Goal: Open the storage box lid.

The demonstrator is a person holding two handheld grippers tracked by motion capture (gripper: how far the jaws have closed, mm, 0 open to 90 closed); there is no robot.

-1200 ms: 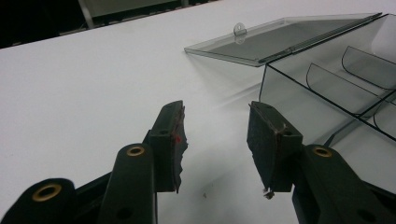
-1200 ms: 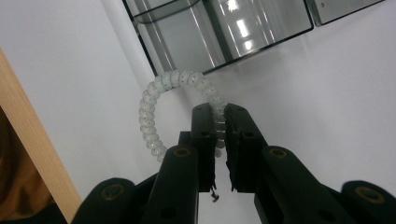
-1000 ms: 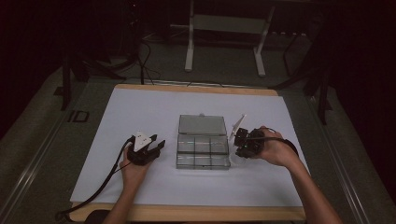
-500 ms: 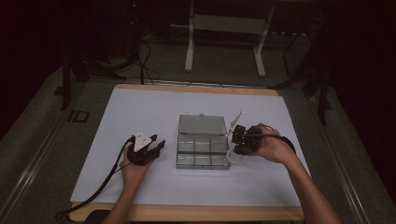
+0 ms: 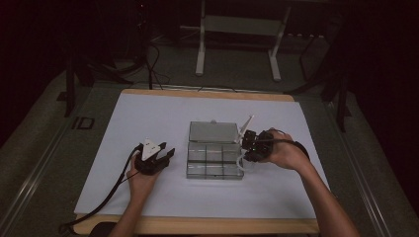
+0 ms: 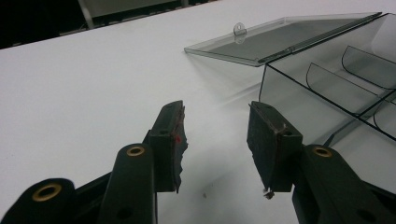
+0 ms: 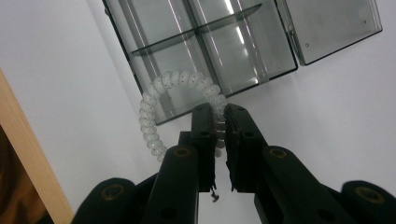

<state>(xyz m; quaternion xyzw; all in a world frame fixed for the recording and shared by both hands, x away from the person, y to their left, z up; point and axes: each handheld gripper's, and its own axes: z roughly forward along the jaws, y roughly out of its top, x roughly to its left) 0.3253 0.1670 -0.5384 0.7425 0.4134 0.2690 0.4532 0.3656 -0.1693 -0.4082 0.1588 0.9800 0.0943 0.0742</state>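
Tongs (image 7: 219, 135) pinch coiled hair tie (image 7: 159, 93); its pinched stretch sits hidden.

Translucent milky-white coiled plastic hair tie (image 7: 161, 93); smoke-grey clear plastic compartment box (image 5: 215, 157); plain white counter (image 5: 148, 118) with light wood edge; black claws, right claw (image 7: 219, 122), left claw (image 6: 219, 140).
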